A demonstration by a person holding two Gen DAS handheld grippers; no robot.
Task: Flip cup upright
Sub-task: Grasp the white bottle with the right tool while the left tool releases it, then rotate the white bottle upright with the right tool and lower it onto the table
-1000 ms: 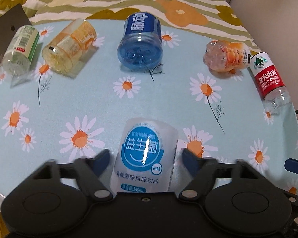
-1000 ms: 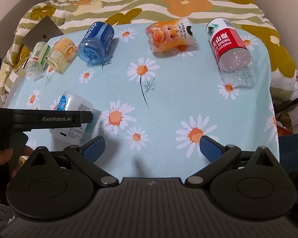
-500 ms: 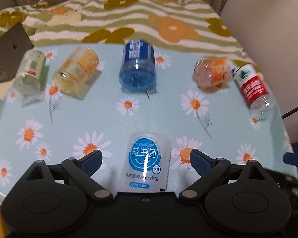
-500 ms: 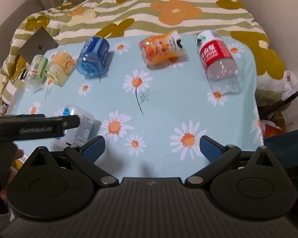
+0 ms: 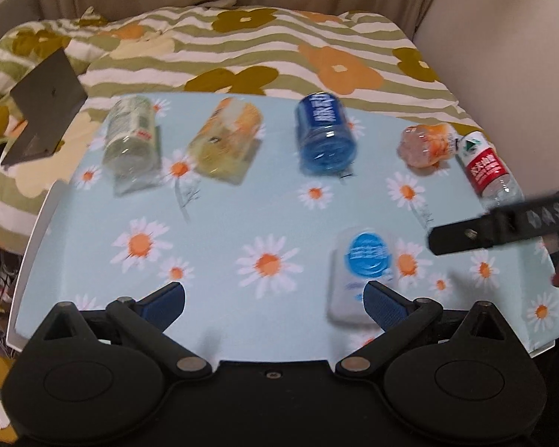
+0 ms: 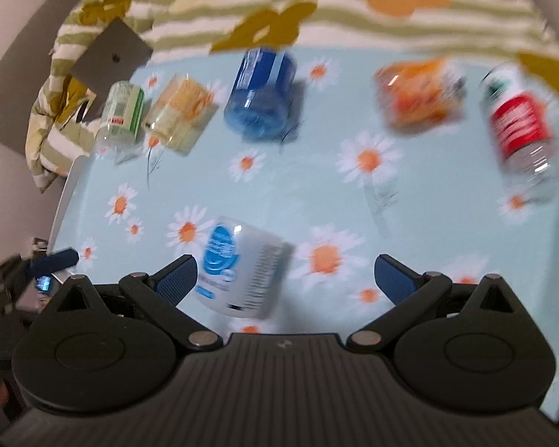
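Both tools stand with fingers spread apart and nothing between their pads. Left tool [image 5: 274, 298] hovers over the near edge of the surface [image 5: 220, 223], which carries a pale blue cloth printed with daisies. Right tool [image 6: 285, 275] hangs over the same near edge, further along.

White yogurt-drink bottle [image 6: 242, 266], blue round label, stands on the surface close to the near edge. In the right wrist view it sits just beside the left-hand finger of the right tool, apart from the opposite finger. In the left wrist view the same bottle [image 5: 361, 272] shows partly behind that tool's right-hand finger; contact cannot be determined, the frame being blurred.

Along the far edge of the surface, five bottles lie on their sides in a row: green-label bottle [image 5: 132, 141], yellow-orange bottle [image 5: 227, 139], blue bottle [image 5: 324, 132], crumpled orange bottle [image 5: 426, 145] and red-label water bottle [image 5: 486, 167].

Beyond the surface lies a bed with a striped, flowered quilt [image 5: 279, 56]. A closed grey laptop [image 5: 44, 104] rests tilted on it, at the left.
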